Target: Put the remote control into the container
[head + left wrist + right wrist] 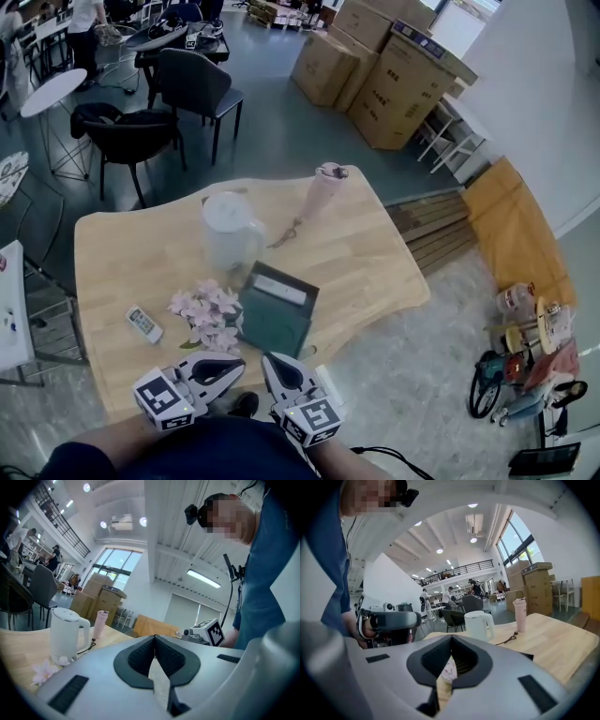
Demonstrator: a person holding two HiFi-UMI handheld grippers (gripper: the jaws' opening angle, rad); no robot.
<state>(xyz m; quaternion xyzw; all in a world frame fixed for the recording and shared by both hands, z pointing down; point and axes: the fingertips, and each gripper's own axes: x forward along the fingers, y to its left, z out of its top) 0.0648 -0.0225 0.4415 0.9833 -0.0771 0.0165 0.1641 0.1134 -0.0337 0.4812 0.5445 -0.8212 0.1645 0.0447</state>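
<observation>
The remote control point(143, 323), small and white with buttons, lies flat on the wooden table point(375, 253) near its left front. To its right, past the pink flowers point(206, 314), the dark green container point(272, 314) sits open with a pale oblong in it. My left gripper point(236, 366) and right gripper point(269, 359) hover side by side at the table's near edge, both shut and empty. The remote lies well to the left of and beyond the left gripper. In the left gripper view the left gripper point(153, 638) has its tips meeting. The right gripper point(451, 638) looks the same in its own view. Neither gripper view shows the remote.
A white kettle point(228, 230) and a pink tumbler point(323, 192) with a cord stand at the back of the table. Dark chairs point(192, 84) and a round white table point(52, 94) stand beyond it. Cardboard boxes point(384, 70) are stacked at the back right. Planks and toys point(525, 366) lie on the floor at the right.
</observation>
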